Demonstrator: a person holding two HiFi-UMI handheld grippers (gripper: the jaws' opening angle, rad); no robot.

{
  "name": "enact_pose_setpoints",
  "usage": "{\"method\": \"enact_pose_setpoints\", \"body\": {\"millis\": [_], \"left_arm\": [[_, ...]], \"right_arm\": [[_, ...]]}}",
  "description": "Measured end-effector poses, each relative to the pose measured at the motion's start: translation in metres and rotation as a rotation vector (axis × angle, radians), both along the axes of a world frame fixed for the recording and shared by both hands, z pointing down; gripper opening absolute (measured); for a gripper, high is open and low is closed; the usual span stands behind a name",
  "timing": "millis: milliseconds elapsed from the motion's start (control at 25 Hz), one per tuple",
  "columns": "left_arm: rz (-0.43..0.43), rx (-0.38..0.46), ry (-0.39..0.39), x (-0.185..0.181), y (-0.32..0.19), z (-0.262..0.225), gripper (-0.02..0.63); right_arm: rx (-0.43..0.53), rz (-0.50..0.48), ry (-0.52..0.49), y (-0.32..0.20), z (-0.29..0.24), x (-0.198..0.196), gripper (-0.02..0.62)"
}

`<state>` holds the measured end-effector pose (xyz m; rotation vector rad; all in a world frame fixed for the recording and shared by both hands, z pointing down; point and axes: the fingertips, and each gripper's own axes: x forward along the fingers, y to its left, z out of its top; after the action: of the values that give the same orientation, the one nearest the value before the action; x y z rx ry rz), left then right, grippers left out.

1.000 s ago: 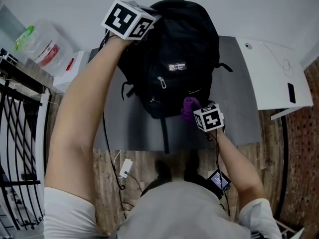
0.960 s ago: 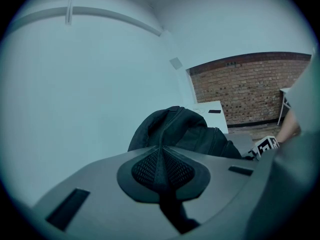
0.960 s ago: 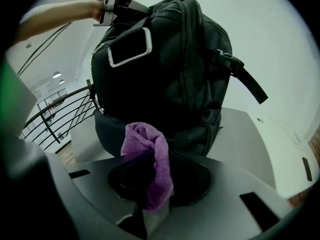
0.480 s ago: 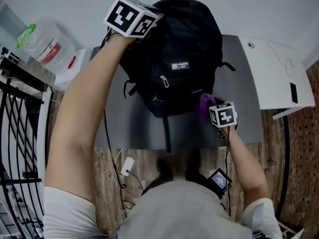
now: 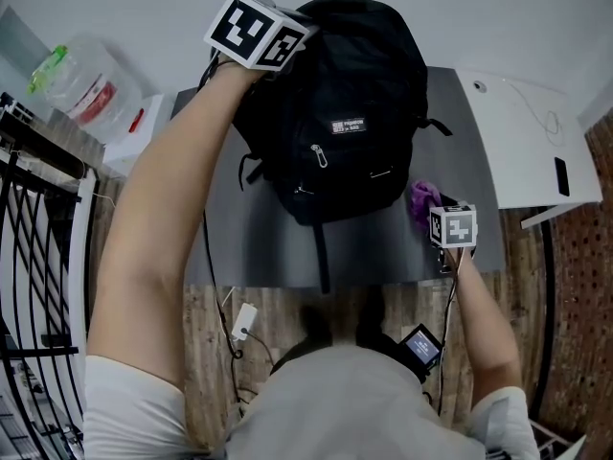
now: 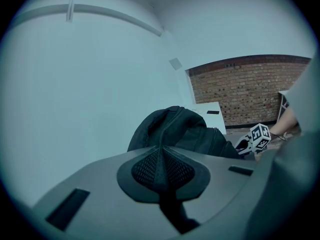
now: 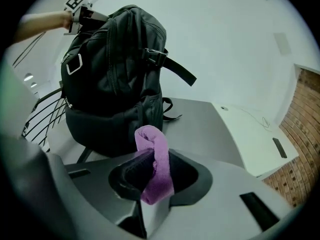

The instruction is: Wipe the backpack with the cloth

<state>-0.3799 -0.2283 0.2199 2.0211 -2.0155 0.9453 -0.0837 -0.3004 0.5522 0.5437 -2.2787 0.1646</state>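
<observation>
A black backpack (image 5: 335, 113) stands upright on the dark grey table (image 5: 239, 242). My left gripper (image 5: 268, 54) is at its top left corner. Its jaws are shut, and a dark strip, seemingly the backpack's top handle, runs between them. In the left gripper view the backpack (image 6: 175, 129) rises just beyond the gripper (image 6: 161, 154). My right gripper (image 5: 423, 202) is shut on a folded purple cloth (image 5: 422, 196) and is just off the backpack's lower right side, over the table. In the right gripper view the cloth (image 7: 156, 156) sticks up from the gripper (image 7: 152, 166), with the backpack (image 7: 115, 79) a short way ahead.
A white board (image 5: 527, 142) with a thin cable on it adjoins the table's right side. A clear plastic container (image 5: 81, 89) stands at the far left, beside a black railing (image 5: 29, 257). A cable and white plug (image 5: 242, 322) lie on the wooden floor.
My right gripper has carried the cloth rightward, from the backpack's lower front to a spot beside its right side. The left gripper and the backpack have stayed put.
</observation>
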Motion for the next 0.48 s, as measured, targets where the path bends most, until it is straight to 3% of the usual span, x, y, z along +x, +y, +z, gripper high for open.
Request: {"method": "enact_pose_setpoints", "body": {"millis": [240, 480], "left_arm": [[0.007, -0.008, 0.010, 0.000, -0.001, 0.001, 0.011], [0.017, -0.012, 0.022, -0.001, -0.001, 0.002, 0.011]], "right_arm": [[0.024, -0.106, -0.024, 0.057, 0.002, -0.008, 0.092], [-0.013, -0.299, -0.073, 0.157, 0.008, -0.054, 0.092]]}}
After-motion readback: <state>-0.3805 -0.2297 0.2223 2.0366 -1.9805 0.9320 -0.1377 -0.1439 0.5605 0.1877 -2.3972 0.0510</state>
